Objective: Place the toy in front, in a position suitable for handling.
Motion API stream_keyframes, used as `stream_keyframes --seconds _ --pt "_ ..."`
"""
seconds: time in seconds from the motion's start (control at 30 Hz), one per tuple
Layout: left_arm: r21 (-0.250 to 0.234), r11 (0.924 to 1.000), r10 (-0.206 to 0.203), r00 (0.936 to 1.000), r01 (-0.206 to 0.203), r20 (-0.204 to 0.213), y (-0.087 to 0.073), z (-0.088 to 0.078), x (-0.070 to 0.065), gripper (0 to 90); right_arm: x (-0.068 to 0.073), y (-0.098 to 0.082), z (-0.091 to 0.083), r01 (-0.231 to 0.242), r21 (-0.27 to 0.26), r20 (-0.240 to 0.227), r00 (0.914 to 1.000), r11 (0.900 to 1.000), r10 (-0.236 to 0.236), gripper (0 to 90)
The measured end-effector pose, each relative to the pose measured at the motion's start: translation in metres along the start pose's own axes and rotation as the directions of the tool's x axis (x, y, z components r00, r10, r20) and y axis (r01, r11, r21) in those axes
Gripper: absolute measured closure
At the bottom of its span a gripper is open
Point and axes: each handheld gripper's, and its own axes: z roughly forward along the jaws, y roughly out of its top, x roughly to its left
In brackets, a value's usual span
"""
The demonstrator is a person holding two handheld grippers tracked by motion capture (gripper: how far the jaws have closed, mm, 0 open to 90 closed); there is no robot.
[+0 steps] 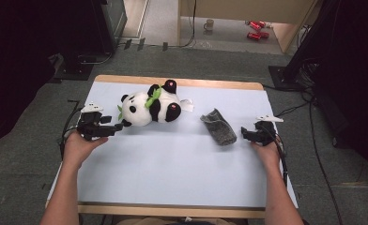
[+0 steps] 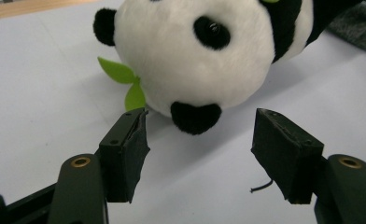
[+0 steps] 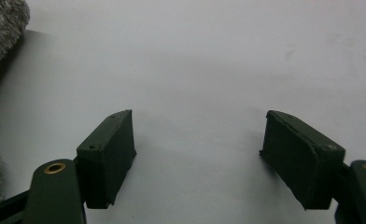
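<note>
A table point(image 1: 172, 178) with a pale blue-white top and wooden edges stands on grey carpet point(image 1: 27, 150) — dark equipment stands and cables flank it on both sides. Beyond it, light wooden furniture point(image 1: 248, 9) rises over a paler floor, where a mug point(image 1: 209, 24) and red objects point(image 1: 256, 29) lie.

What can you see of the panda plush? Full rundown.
The panda plush is a soft, fuzzy black-and-white toy with black ears, eye patches, nose and limbs, pink foot pads, a green bow at its neck and green leaves beside its head. It lies on its side on the pale blue table, head toward the left tool. That tool's open jaws sit just short of its nose, not touching.
</note>
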Motion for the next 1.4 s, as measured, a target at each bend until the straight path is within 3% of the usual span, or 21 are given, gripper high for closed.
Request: stream_keyframes --seconds 0.5,1.0,1.13,1.4 --pt "-0.033 0.9990 0.033 0.9978 -0.031 0.058 0.026 0.002 -0.023 36.5 0.000 0.000 0.000 0.004 -0.001 0.003 1.0000 1.000 -0.004 24.8" --pt "-0.041 0.9972 0.065 0.9946 -0.062 0.081 0.049 0.019 -0.036 38.4 0.000 0.000 0.000 0.002 0.000 0.004 1.0000 1.000 -0.002 24.2" --pt "-0.028 0.9966 0.080 0.9928 -0.077 0.089 0.055 0.026 -0.037 39.6 -0.001 0.000 0.001 -0.018 0.008 0.024 0.9995 1.000 0.018 18.3" --pt "-0.037 0.9965 0.078 0.9916 -0.074 0.103 0.068 0.037 -0.037 40.1 -0.001 0.000 0.001 -0.018 0.007 0.022 0.9996 1.000 0.018 18.4"
